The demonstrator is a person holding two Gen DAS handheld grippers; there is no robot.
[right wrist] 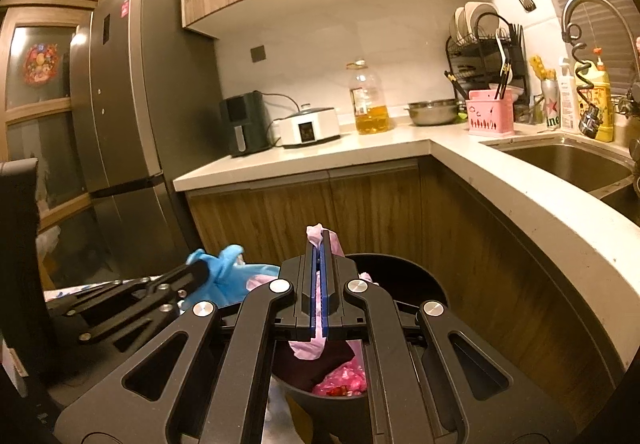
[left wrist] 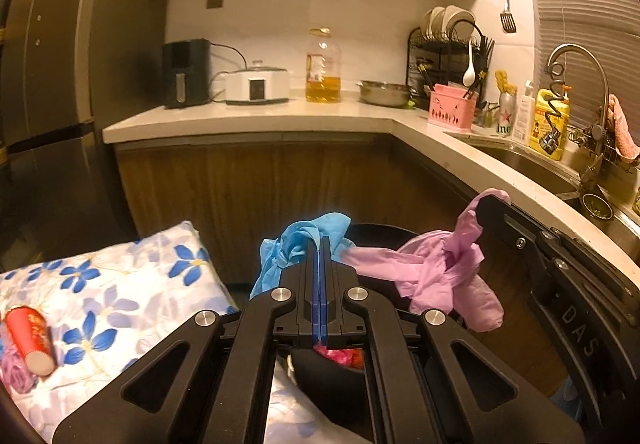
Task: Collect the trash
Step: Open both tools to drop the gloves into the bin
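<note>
The left tongs (left wrist: 322,244) are clamped on a blue plastic bag (left wrist: 296,248) and the right tongs (right wrist: 319,244) on a pink one (left wrist: 440,268), both held over the black bin (right wrist: 400,276), likely ready to drop. A red cup (left wrist: 30,340) lies on the floral cushion (left wrist: 120,284); the bench (right wrist: 520,203) crowds the right.

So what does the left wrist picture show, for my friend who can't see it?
The left tool pinches a blue glove above a black bin, beside the right tool holding a pink glove. A kitchen counter stands behind.
</note>
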